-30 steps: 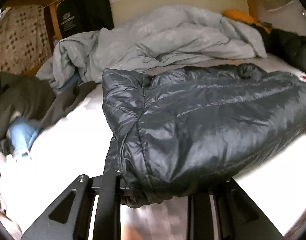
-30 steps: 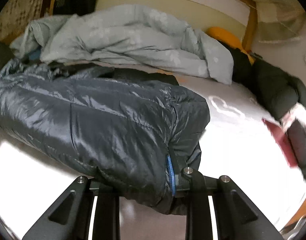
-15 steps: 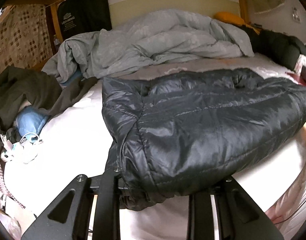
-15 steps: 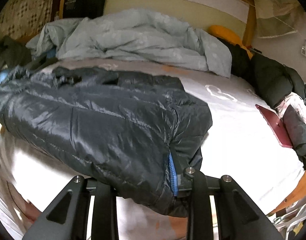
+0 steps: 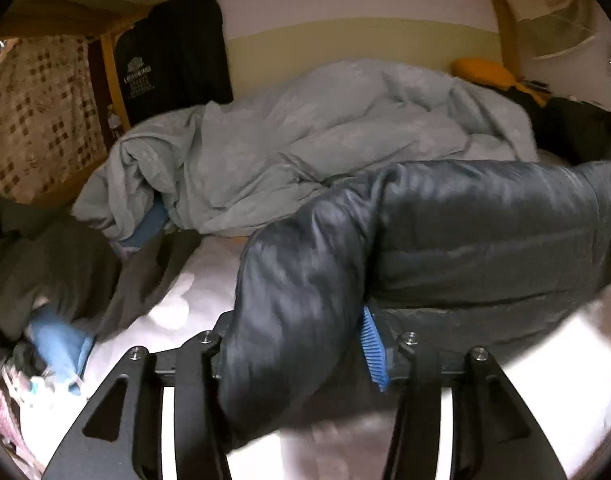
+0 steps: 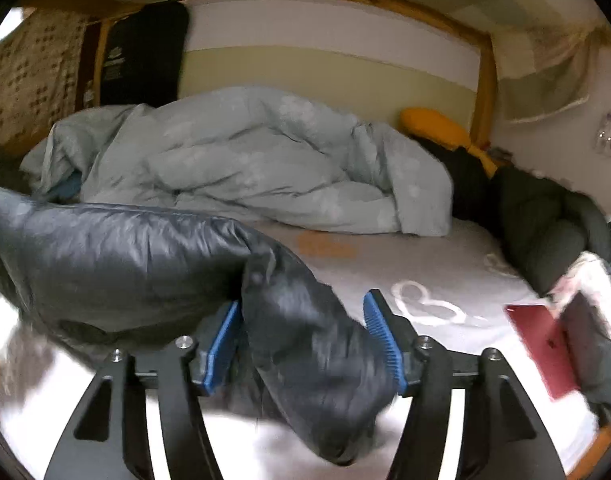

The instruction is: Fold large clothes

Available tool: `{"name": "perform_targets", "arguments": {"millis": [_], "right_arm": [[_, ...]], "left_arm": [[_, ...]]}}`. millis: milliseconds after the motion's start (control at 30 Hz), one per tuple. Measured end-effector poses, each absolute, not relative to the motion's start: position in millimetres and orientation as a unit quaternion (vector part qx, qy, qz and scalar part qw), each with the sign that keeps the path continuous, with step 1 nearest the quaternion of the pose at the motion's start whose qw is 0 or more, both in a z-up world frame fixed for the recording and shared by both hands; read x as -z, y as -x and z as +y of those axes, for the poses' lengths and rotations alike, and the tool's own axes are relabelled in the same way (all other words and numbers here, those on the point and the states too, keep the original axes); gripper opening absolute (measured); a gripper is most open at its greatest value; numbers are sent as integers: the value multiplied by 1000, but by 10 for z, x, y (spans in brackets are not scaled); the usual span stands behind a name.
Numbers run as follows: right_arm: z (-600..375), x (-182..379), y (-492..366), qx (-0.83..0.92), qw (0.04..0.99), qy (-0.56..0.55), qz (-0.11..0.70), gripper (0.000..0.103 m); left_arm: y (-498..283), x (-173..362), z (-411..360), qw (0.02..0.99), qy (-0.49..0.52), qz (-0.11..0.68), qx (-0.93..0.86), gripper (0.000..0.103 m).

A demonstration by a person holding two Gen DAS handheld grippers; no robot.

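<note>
Left wrist view, far left: a crumpled dark grey-green garment [image 5: 45,264] in matte soft cloth, with a pale blue piece [image 5: 59,342] below it, lying on the white sheet [image 5: 173,300]. Behind sits a pale grey-blue duvet [image 5: 305,152], bunched in big soft folds, and a black padded panel [image 5: 173,52] stands upright against the headboard.

Left gripper [image 5: 293,344]: jaws have just been opening. A sleeve-like lobe of the jacket [image 5: 485,232] hangs between the black fingers, covering the left pad. The ribbed blue pad [image 5: 372,344] on the right is bare and just beside the fabric, so this is a loose hold, not a clamp.

The jacket is a dark slate puffer with a shiny, quilted nylon shell, puffed and slung between both grippers above the bed.

Right gripper [image 6: 303,344]: jaws have also just been opening and stand wide. Both ribbed blue pads show, and the jacket's end lobe droops between them, apparently clear of the right pad.

Further right lie a flat, glossy red phone [image 6: 541,348], a dark padded coat [image 6: 545,220] and a rounded orange cushion [image 6: 433,126].
</note>
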State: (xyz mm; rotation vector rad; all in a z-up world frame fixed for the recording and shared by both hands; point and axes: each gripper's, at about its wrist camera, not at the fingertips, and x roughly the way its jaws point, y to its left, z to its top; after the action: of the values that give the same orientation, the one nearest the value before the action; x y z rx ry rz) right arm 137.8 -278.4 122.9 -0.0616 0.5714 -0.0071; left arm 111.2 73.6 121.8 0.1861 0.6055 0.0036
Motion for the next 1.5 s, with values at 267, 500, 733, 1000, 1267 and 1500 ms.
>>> {"name": "perform_targets", "arguments": {"millis": [267, 500, 733, 1000, 1267, 1500], "right_arm": [[-2871, -482, -2468, -6, 930, -5, 368, 64], [-2937, 22, -2793, -19, 912, -42, 408, 67], [-2967, -81, -2660, -3, 920, -42, 389, 72], [-3131, -667, -2161, 22, 964, -65, 258, 86], [-3113, -766, -2200, -95, 960, -115, 235, 103], [-2949, -418, -2543, -105, 949, -64, 290, 73]], "left_arm": [[-2034, -516, 900, 927, -62, 370, 18, 54], [-2212, -113, 977, 917, -45, 395, 38, 64], [-2095, -249, 1028, 927, -30, 371, 36, 72], [-1749, -944, 1146, 965, 1, 261, 32, 87], [-1794, -993, 1101, 964, 1, 251, 91, 58], [-2086, -620, 1019, 949, -10, 298, 104, 29]]}}
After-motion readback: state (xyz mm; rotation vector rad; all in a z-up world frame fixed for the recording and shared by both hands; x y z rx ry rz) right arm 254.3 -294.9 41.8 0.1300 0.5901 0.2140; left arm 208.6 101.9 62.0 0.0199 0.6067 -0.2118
